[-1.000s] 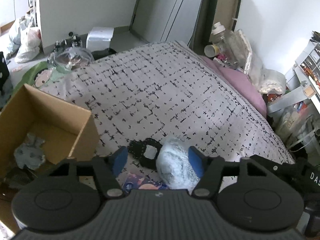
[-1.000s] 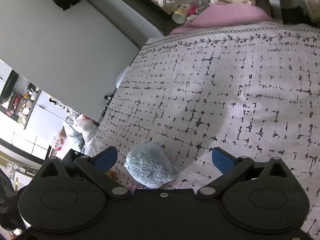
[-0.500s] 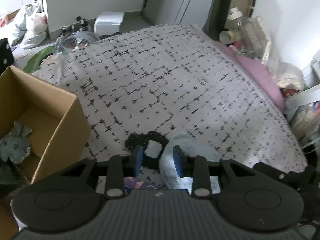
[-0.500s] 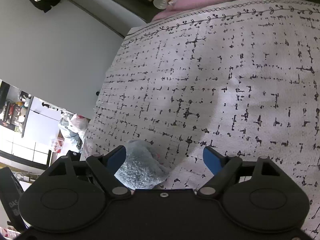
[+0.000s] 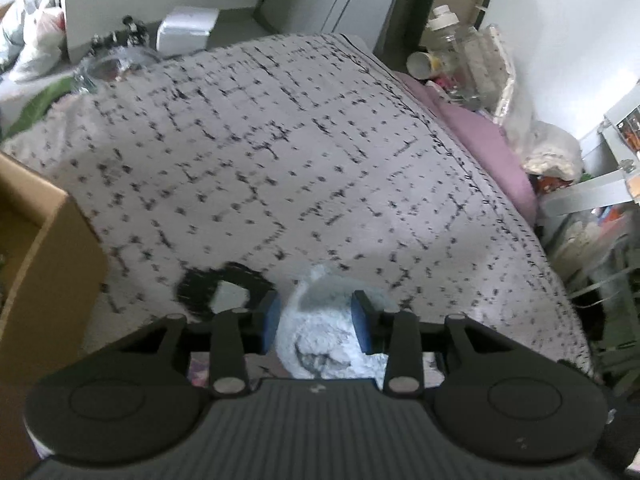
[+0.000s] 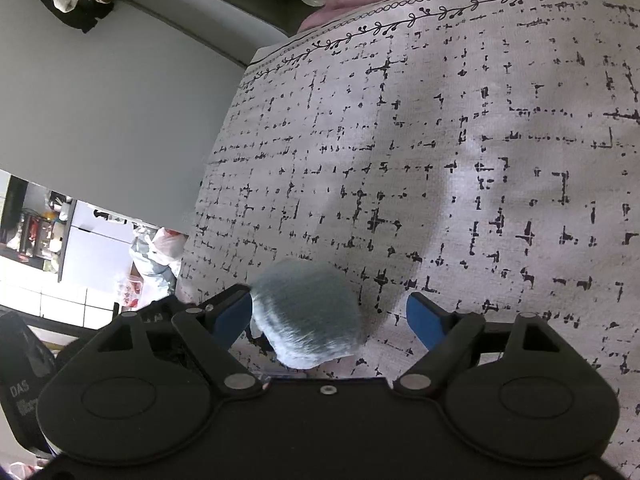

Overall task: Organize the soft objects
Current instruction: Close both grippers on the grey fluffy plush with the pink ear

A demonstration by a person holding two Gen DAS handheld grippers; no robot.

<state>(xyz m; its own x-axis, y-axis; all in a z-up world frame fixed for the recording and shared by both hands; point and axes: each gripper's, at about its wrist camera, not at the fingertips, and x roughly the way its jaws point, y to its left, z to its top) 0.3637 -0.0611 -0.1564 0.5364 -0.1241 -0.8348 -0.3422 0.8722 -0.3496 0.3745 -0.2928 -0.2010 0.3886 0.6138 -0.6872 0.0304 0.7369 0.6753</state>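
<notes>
A fluffy pale blue-grey soft toy (image 5: 320, 344) lies near the front edge of the bed's black-patterned cover (image 5: 280, 168). My left gripper (image 5: 317, 324) has both blue pads against the toy's sides; its jaws are opening slightly, with the toy between them. In the right wrist view the same toy (image 6: 308, 312) sits inside my right gripper (image 6: 328, 316). It touches the left pad (image 6: 234, 314), and a clear gap separates it from the right pad. A black ring-shaped soft item (image 5: 208, 292) with a white centre lies just left of the toy.
An open cardboard box (image 5: 48, 240) stands at the left, against the bed. A colourful flat item (image 5: 200, 368) shows under the left gripper. A pink sheet (image 5: 480, 140), jars and bags crowd the right side. Bags and a white box (image 5: 186, 32) lie on the floor beyond.
The left gripper came down and forward, its jaws narrowing from wide apart to flank the toy. The right gripper sank closer to the bed and its jaws narrowed somewhat.
</notes>
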